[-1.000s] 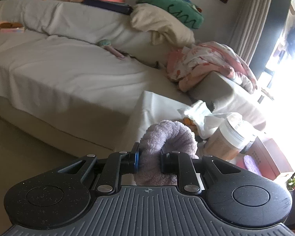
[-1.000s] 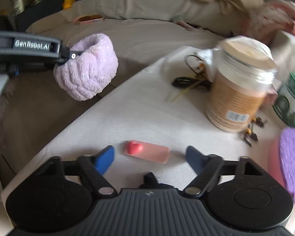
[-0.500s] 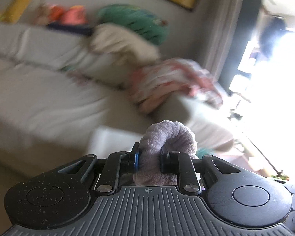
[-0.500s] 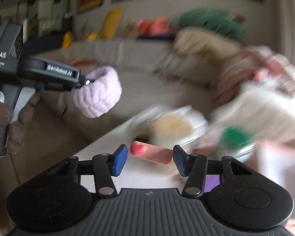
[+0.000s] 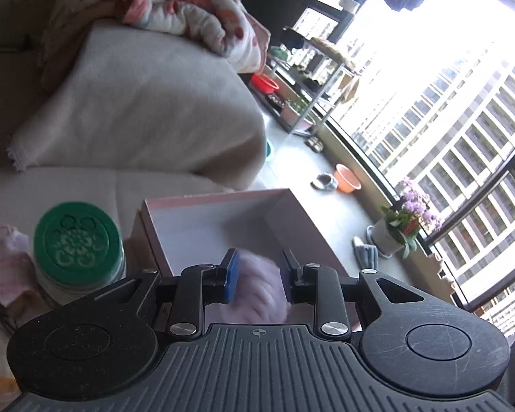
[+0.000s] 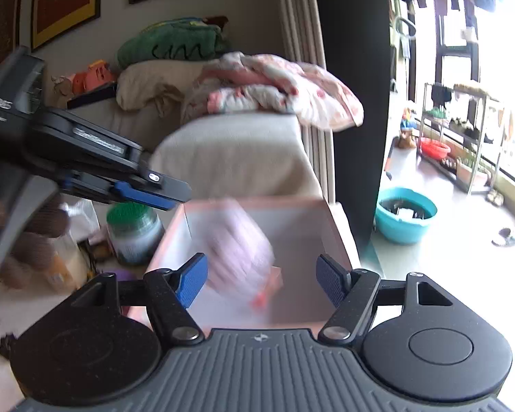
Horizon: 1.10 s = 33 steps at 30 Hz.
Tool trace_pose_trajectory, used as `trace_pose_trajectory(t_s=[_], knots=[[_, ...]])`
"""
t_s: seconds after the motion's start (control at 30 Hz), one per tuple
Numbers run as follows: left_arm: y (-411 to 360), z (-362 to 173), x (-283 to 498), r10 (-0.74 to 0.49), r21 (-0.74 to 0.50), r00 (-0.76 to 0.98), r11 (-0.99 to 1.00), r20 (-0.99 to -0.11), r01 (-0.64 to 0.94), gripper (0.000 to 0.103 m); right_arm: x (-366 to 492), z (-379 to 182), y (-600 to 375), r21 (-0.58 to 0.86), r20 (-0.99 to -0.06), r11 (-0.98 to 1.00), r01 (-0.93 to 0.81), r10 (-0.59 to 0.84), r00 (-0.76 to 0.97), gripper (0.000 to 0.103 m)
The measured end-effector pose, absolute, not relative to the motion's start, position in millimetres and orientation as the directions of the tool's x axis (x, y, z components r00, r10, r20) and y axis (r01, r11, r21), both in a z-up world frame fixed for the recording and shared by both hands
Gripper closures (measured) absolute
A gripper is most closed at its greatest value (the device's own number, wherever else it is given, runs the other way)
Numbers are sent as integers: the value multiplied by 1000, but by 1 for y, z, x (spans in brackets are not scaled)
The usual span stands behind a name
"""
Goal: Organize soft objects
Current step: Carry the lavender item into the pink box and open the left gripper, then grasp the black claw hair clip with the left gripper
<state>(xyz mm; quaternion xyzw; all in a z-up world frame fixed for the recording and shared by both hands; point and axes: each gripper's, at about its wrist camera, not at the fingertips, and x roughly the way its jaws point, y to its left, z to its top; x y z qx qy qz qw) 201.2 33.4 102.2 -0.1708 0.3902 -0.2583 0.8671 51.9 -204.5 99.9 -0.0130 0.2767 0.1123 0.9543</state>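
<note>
Both tongs gape: the left tongs (image 5: 256, 276) hang above the pink box (image 6: 336, 237), the blurred lilac headband (image 6: 238, 250) loose inside; the right tongs (image 6: 261, 279) hold nothing

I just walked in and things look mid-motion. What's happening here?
A person with two handheld grippers is sorting soft things into a pink box. The left gripper is open above the box, and a blurred lilac plush ring is dropping inside. The right gripper is open too, with a pink item blurred in the box below.

Green-lidded jar (image 5: 78, 244) crowds the open-topped box (image 5: 293, 206).
</note>
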Motion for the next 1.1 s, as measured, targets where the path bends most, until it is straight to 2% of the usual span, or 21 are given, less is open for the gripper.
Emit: trace_pose_trajectory(t_s=[0.17, 0.33, 0.57, 0.8, 0.9, 1.1], knots=[[56, 125, 171, -555, -389, 618, 832, -558, 396, 74, 40, 89, -194, -1, -526, 966, -259, 220, 822, 27], [122, 136, 87, -479, -264, 687, 877, -546, 401, 74, 17, 82, -174, 1, -508, 940, -340, 293, 810, 22], [187, 85, 17, -408, -304, 690, 912, -598, 275, 74, -2, 67, -121, -36, -528, 884, -466, 379, 760, 21], [206, 63, -7, -392, -349, 713, 912, -582, 216, 74, -25, 50, -73, -63, -531, 830, -554, 441, 723, 21], [206, 60, -7, -367, -345, 738, 919, -566, 192, 74, -19, 45, -47, -80, -544, 830, -552, 428, 722, 21], [224, 54, -31, -352, -372, 764, 915, -541, 158, 74, 12, 25, -10, -142, -627, 861, -489, 304, 717, 21]])
